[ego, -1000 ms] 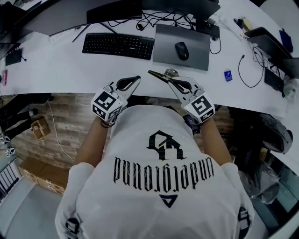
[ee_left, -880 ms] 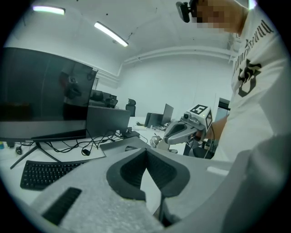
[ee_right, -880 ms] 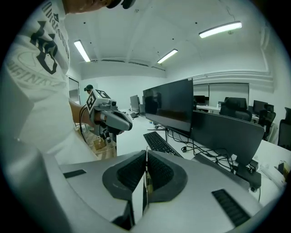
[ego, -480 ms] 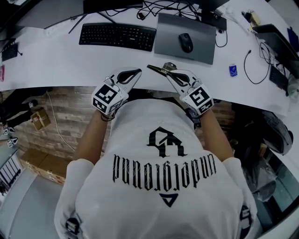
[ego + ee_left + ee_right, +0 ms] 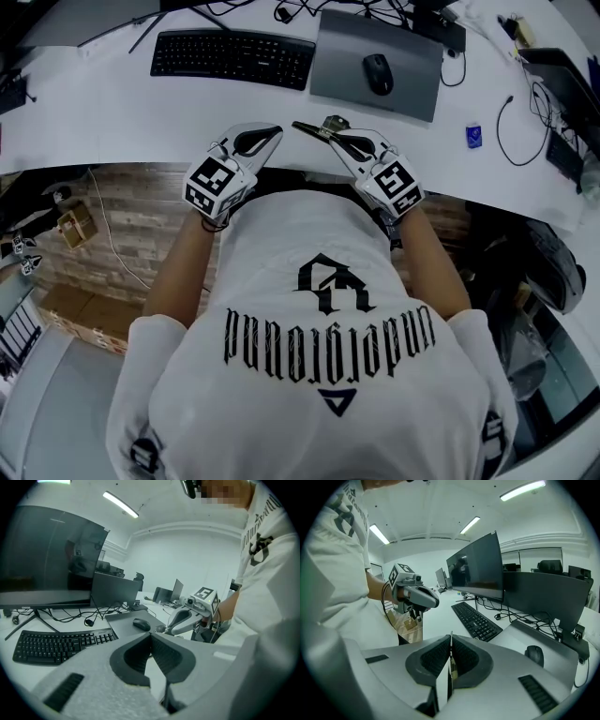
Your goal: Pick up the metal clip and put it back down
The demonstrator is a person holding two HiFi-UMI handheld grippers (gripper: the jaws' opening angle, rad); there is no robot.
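The right gripper [image 5: 336,141] is clenched on the metal clip [image 5: 313,128], which juts from its tips over the desk [image 5: 112,117] close to the front edge. The left gripper [image 5: 270,133] is closed on nothing, near it. Beyond, well apart, lie a keyboard [image 5: 232,57] and a mouse [image 5: 378,73] on a grey mat [image 5: 342,52], with bare desk surface below both grippers.

We find the desk [image 5: 122,112] across the top of the head view. On it the keyboard [image 5: 232,58] lies upper left, and the mat [image 5: 342,52] to its right carries the mouse [image 5: 378,73]. At the near edge, the left gripper [image 5: 270,133] sits left of the right gripper [image 5: 332,137], whose jaws hold the metal clip [image 5: 309,128]. A cardboard box [image 5: 72,226] sits on the floor, far left.
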